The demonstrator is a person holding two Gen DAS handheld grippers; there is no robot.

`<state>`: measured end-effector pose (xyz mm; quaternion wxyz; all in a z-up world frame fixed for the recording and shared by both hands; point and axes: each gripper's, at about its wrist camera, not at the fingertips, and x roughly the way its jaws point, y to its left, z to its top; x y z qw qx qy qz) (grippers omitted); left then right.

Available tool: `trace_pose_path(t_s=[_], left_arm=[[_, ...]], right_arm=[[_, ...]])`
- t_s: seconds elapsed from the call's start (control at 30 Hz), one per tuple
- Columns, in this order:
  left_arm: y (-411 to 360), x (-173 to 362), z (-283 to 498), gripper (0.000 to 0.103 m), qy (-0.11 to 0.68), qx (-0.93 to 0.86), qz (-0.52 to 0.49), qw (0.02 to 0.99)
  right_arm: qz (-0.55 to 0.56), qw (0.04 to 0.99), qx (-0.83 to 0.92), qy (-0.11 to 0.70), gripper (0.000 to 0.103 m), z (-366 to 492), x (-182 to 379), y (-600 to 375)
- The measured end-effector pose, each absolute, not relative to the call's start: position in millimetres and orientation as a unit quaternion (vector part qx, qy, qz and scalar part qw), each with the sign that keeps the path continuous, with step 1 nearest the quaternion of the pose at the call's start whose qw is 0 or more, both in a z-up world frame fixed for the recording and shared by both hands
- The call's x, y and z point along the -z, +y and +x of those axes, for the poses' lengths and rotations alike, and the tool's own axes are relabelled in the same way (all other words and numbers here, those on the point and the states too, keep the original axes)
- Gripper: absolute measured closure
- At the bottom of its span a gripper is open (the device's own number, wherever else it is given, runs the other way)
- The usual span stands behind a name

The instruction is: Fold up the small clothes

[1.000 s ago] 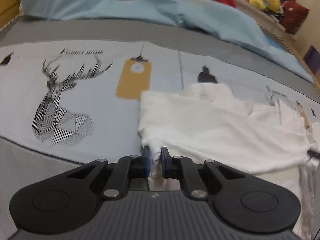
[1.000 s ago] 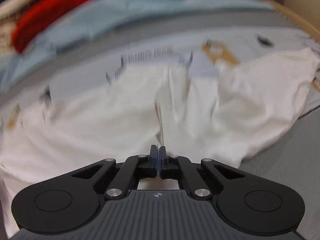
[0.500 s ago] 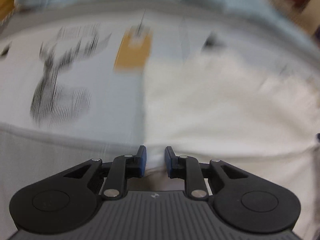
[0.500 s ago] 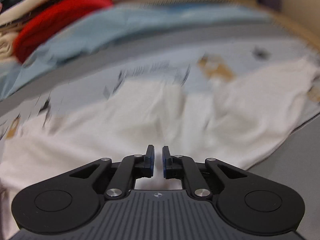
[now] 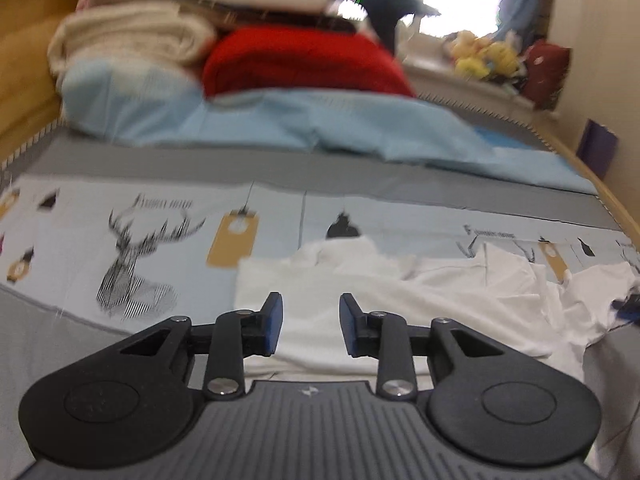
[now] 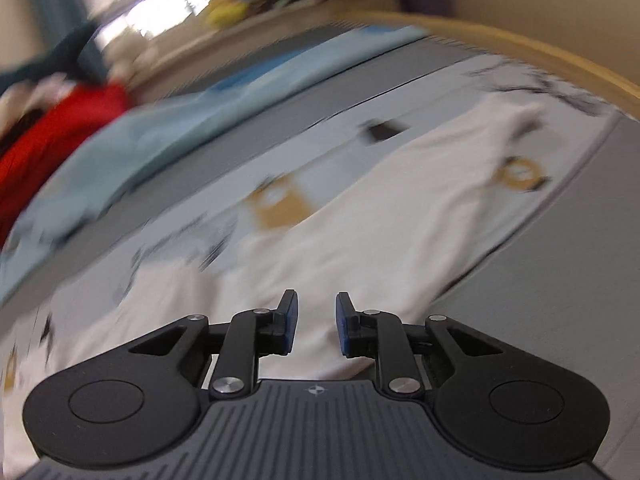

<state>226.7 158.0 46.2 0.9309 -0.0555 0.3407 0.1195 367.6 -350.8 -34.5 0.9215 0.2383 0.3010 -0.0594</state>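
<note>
A small white garment point(image 5: 384, 292) lies spread and partly folded on the printed bedsheet point(image 5: 100, 216), with creases toward its right side. My left gripper point(image 5: 311, 326) is open and empty, raised just above the garment's near left edge. In the right wrist view, which is blurred, the same white garment point(image 6: 360, 236) stretches from lower left to upper right. My right gripper point(image 6: 316, 326) is open and empty over its near edge. The blue tip of the right gripper shows at the far right of the left wrist view point(image 5: 628, 306).
A light blue blanket point(image 5: 320, 124) lies across the bed behind the sheet. A red fabric bundle point(image 5: 296, 64) and stacked folded linens point(image 5: 160, 24) sit on it. A wooden bed frame point(image 5: 24, 80) runs along the left. Plush toys point(image 5: 484, 56) sit on the windowsill.
Both grippers were shut on the garment's edge a second ago. Both have opened, let go of the cloth and lifted and tilted back, so more of the room shows.
</note>
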Motion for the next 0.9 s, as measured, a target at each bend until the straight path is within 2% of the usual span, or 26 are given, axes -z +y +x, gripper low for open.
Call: trace_pose_path(t_s=[0.03, 0.07, 0.27, 0.33, 0.47, 0.73, 0.77, 0.83, 0.87, 0.9], left_arm=[[150.8, -38.3, 227.8, 0.069, 0.339, -0.119, -0.038, 0.932], [142.5, -29.8, 233.0, 0.069, 0.352, -0.122, -0.018, 0.928], [121.9, -5.9, 258.6, 0.069, 0.379, -0.077, 0.002, 0.922], [118.8, 2.3, 265.6, 0.069, 0.38, -0.067, 0.016, 0.923], [118.4, 16.5, 275.6, 0.069, 0.392, -0.061, 0.022, 0.918], [124.9, 20.8, 275.1, 0.069, 0.399, -0.055, 0.014, 0.915], [126.5, 20.9, 275.6, 0.069, 0.4, -0.056, 0.012, 0.915], [129.0, 18.7, 275.4, 0.069, 0.398, -0.057, 0.006, 0.916], [130.9, 17.2, 275.5, 0.069, 0.396, -0.059, 0.002, 0.916], [132.5, 15.2, 275.4, 0.069, 0.395, -0.061, -0.001, 0.917]], right_arm=[[0.247, 0.922, 0.075, 0.288, 0.084, 365.6, 36.6, -370.0], [0.253, 0.924, 0.086, 0.274, 0.091, 361.4, 38.8, -385.3], [0.304, 0.914, 0.148, 0.225, 0.089, 361.2, 60.5, -476.5], [0.328, 0.905, 0.159, 0.219, 0.083, 367.6, 71.4, -496.7], [0.387, 0.887, 0.149, 0.203, 0.059, 389.1, 94.4, -523.5], [0.443, 0.868, 0.139, 0.176, 0.057, 430.6, 115.2, -536.5], [0.439, 0.871, 0.136, 0.175, 0.059, 436.1, 114.4, -533.6], [0.436, 0.874, 0.124, 0.177, 0.092, 442.6, 113.8, -528.6], [0.436, 0.873, 0.125, 0.179, 0.099, 443.8, 113.2, -526.6], [0.425, 0.877, 0.145, 0.17, 0.1, 440.8, 109.1, -522.4]])
